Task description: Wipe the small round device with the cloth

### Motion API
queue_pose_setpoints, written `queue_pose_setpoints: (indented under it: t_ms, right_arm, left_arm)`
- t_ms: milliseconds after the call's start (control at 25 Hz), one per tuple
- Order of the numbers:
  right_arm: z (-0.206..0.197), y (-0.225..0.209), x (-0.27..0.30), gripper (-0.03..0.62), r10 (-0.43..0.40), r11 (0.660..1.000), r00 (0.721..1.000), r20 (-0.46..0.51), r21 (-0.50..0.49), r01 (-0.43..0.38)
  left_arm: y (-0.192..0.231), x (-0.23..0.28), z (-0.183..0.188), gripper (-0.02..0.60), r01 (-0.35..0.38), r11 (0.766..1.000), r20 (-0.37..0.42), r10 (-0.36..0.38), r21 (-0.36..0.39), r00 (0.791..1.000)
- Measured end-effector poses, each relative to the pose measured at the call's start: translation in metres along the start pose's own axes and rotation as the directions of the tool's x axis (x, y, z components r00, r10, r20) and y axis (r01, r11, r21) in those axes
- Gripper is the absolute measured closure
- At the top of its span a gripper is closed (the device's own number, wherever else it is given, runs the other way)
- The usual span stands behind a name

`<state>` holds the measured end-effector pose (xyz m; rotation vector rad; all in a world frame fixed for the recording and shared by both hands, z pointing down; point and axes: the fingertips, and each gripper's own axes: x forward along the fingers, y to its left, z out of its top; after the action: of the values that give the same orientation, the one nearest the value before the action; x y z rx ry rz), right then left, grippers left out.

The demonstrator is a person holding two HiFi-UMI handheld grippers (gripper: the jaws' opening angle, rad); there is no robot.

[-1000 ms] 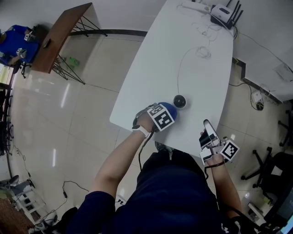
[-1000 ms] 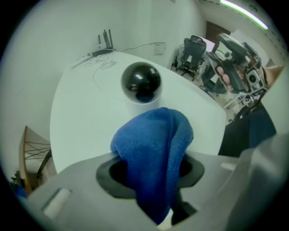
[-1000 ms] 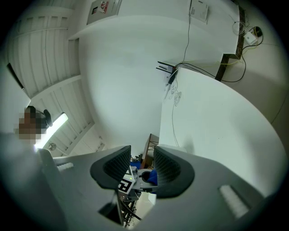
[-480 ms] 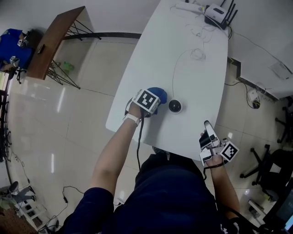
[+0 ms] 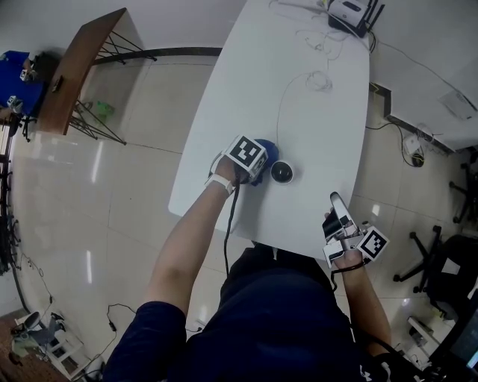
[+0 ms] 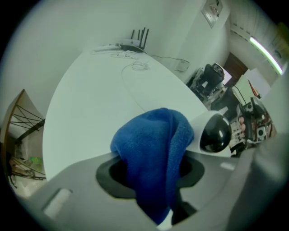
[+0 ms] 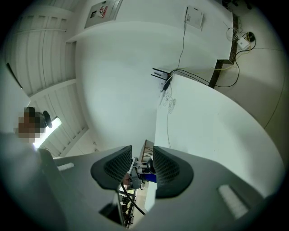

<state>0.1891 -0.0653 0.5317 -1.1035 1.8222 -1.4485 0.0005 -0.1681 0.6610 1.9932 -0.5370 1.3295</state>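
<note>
The small round device [image 5: 281, 172], a white base with a black dome, sits on the white table [image 5: 314, 127] near its front edge. In the left gripper view the device [image 6: 216, 134] shows at the right. My left gripper [image 5: 258, 166] is shut on a bunched blue cloth [image 5: 264, 159], and the cloth [image 6: 153, 153] bulges out between the jaws against the device's left side. My right gripper [image 5: 335, 203] hangs off the table's front right corner. In its own view the right gripper [image 7: 142, 167] is open, with a narrow gap and nothing between the pads.
A thin cable [image 5: 280, 104] runs from the device up the table to a coil and a router [image 5: 351, 11] at the far end. A wooden side table [image 5: 75, 67] stands on the floor at left. Office chairs [image 5: 448, 276] stand at right.
My left gripper with the cloth has moved from the device's near-left side, out to its left, and back in close beside it. The right gripper has stayed put.
</note>
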Motion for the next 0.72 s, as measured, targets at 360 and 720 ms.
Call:
queue_pose_setpoints:
  t_ms: [360,720]
  right_arm:
    - [-0.002,0.006,0.007,0.441,0.031,0.999,0.999,-0.034,-0.017,-0.032]
    - [-0.011,0.009,0.009,0.442,0.04,0.999,0.997,-0.063,-0.011,-0.041]
  left_arm:
    - [-0.053,-0.096,0.05,0.387,-0.265,0.936,0.439,0.143,0.231,0.887]
    - [-0.135,-0.085,0.007,0.385,-0.623,0.48,0.599,0.228,0.617,0.768]
